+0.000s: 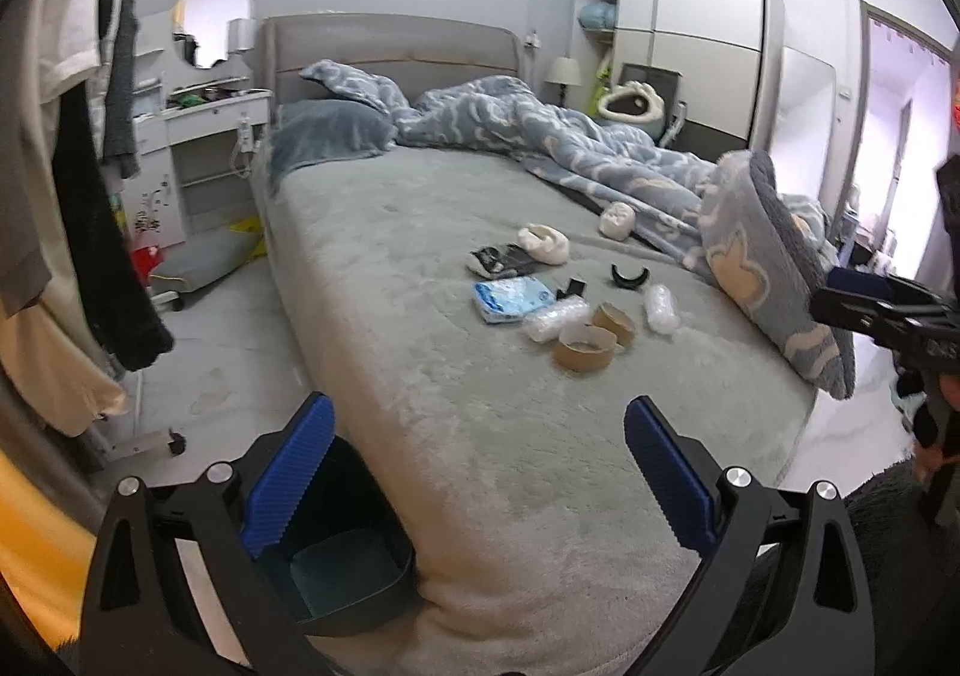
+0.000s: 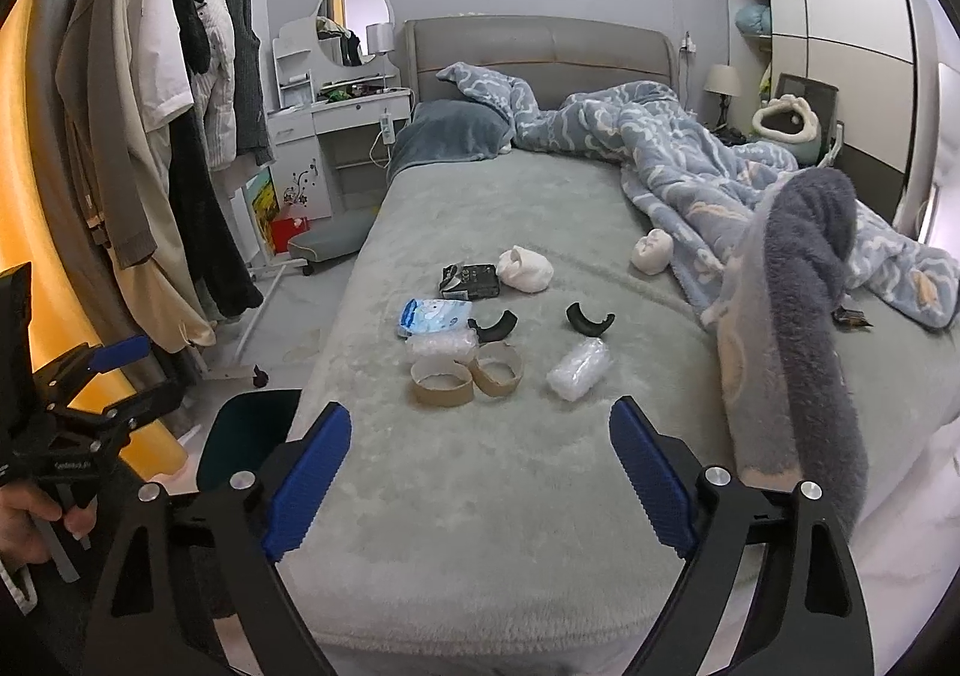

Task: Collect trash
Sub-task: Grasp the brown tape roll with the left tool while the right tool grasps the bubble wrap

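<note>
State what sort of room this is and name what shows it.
A home bedroom, most likely: a bed with a rumpled blue duvet, a dressing table with a round mirror, and a wardrobe.

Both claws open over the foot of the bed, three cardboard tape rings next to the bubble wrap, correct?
Not quite: the right wrist view shows two cardboard tape rings, not three, beside the bubble wrap. Both the left claw and right claw are open.

Both wrist cameras look from the foot of the bed (image 1: 480, 436) toward its headboard (image 2: 540, 45) — the left from nearer the left corner. Both views share the litter mid-frame — tape rings (image 2: 441, 379) included.
</note>
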